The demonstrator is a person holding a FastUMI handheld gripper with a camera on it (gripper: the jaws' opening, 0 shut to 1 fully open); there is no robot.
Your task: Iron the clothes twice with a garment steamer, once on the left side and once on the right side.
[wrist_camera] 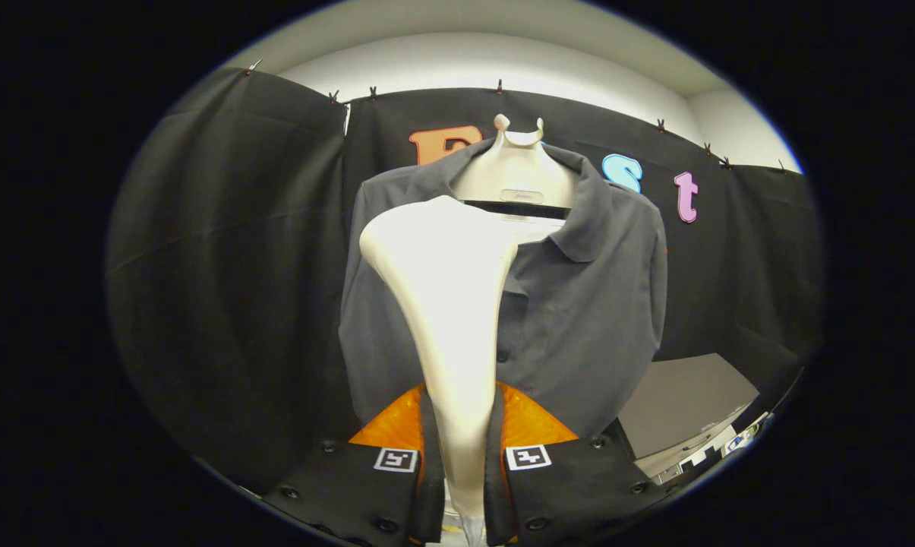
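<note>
A dark grey collared shirt (578, 319) hangs on a pale hanger stand (514, 171) in front of the booth's black wall. My gripper (459, 433) is shut on the handle of a cream garment steamer (446, 296), which rises between the fingers. The steamer's broad head sits high against the left half of the shirt's front, just below the collar, and hides that part of the cloth. Both fingers (427, 425) press on the narrow handle from either side.
Black cloth (229, 273) hangs close on the left of the shirt. Low on the right stands a grey box-like surface (685, 403) with small items at its near edge. A pale wall and ceiling (503, 61) show above the cloth.
</note>
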